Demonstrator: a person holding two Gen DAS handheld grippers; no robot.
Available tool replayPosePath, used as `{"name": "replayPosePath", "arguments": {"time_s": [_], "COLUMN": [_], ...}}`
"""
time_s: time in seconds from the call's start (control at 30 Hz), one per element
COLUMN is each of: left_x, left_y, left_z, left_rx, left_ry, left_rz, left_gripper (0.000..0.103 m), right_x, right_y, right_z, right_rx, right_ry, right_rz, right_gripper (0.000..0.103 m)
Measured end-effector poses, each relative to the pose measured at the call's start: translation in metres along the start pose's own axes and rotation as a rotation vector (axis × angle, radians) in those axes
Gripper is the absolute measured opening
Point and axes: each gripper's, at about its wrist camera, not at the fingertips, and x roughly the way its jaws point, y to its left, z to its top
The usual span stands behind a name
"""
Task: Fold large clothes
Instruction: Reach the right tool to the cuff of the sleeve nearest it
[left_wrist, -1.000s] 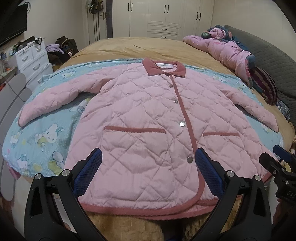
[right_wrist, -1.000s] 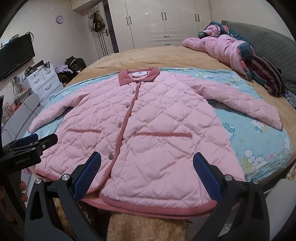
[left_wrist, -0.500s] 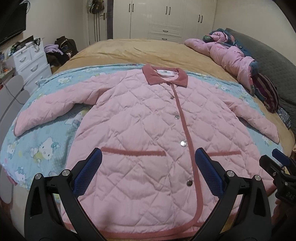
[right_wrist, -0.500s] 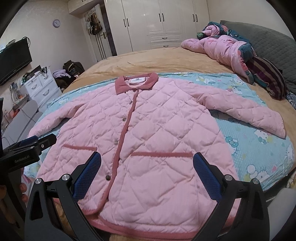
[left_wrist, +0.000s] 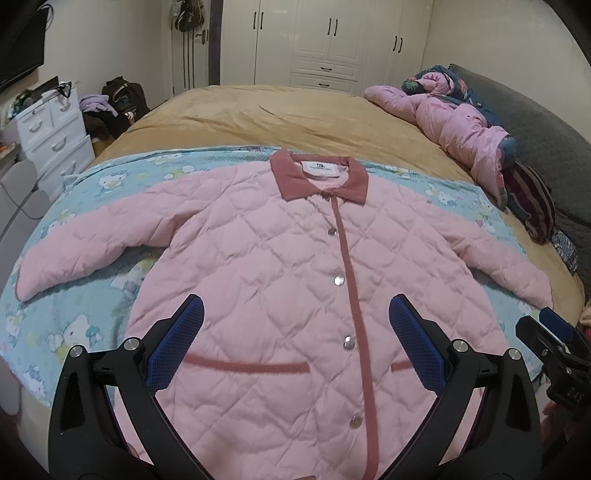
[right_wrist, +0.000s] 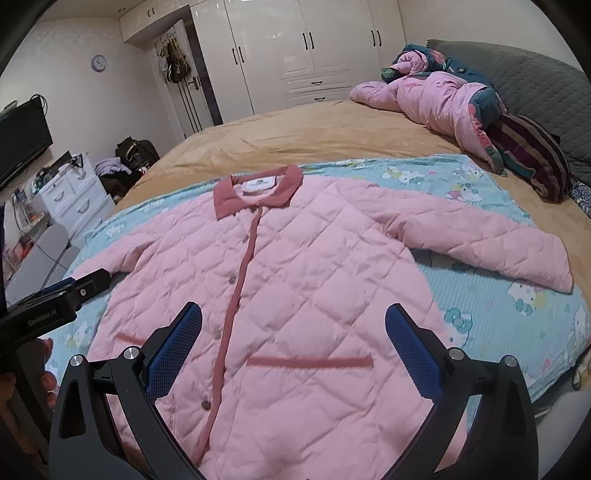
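A pink quilted jacket (left_wrist: 280, 266) (right_wrist: 295, 273) with a dusty-red collar and trim lies flat, front up and snapped closed, on a blue cartoon-print sheet (left_wrist: 85, 321) (right_wrist: 491, 306). Both sleeves are spread outward. My left gripper (left_wrist: 295, 332) hovers open above the jacket's lower front, holding nothing. My right gripper (right_wrist: 293, 336) is open too, over the pocket area. In the right wrist view the left gripper (right_wrist: 55, 306) shows at the left edge with a hand below it. The left wrist view catches the right gripper (left_wrist: 550, 343) at its right edge.
The sheet lies on a tan bed cover (left_wrist: 277, 114). A heap of pink and dark clothes (left_wrist: 465, 129) (right_wrist: 461, 99) sits at the far right by a grey headboard (right_wrist: 517, 74). White drawers (left_wrist: 55, 129) and bags stand to the left, wardrobes behind.
Both grippers have moved forward and higher over the jacket, so the hem has slipped out of view at the bottom. Both stay open. The jacket has not moved.
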Motion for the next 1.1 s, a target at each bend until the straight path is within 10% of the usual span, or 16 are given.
{"name": "replayPosePath", "arguments": {"time_s": [1.1], "left_x": [0.106], "left_y": [-0.042], "left_z": [0.103], "left_rx": [-0.063], "left_ry": [0.004], "left_rz": [-0.004], "left_gripper": [0.094], "right_x": [0.083], "right_y": [-0.131], "right_z": [0.085], "right_rx": [0.190], "right_ry": [-0.008], "right_rz": [-0.176], "right_gripper": [0.099]}}
